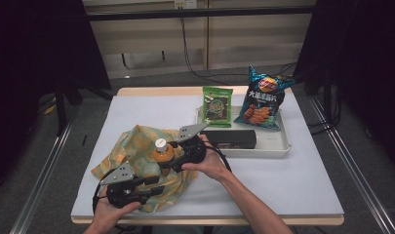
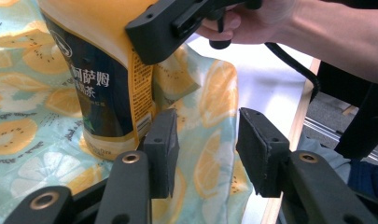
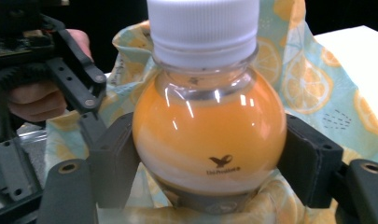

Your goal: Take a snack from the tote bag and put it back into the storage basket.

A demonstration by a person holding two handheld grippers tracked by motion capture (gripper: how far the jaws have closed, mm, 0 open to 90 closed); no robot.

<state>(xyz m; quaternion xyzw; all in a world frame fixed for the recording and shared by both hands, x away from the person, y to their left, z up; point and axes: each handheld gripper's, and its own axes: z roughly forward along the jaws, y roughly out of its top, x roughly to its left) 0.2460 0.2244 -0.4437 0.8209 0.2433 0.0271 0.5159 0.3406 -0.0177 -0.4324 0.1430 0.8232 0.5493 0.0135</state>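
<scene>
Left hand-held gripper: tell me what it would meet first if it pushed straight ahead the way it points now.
Probably the lemon-print cloth: it lies between and just beyond the open jaws of the left hand-held gripper. The bottle stands slightly left of that line, beside one jaw; depth is hard to judge.

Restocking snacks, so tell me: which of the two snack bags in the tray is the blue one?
The taller chip bag at the tray's right end; the smaller packet beside it is green.

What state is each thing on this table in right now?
Bottle: upright, capped, gripped at its shoulder.
Right gripper: shut on the bottle.
Left gripper: open over the cloth.
Cloth: crumpled around the bottle.
Chip bag: sealed, propped in the tray.
</scene>
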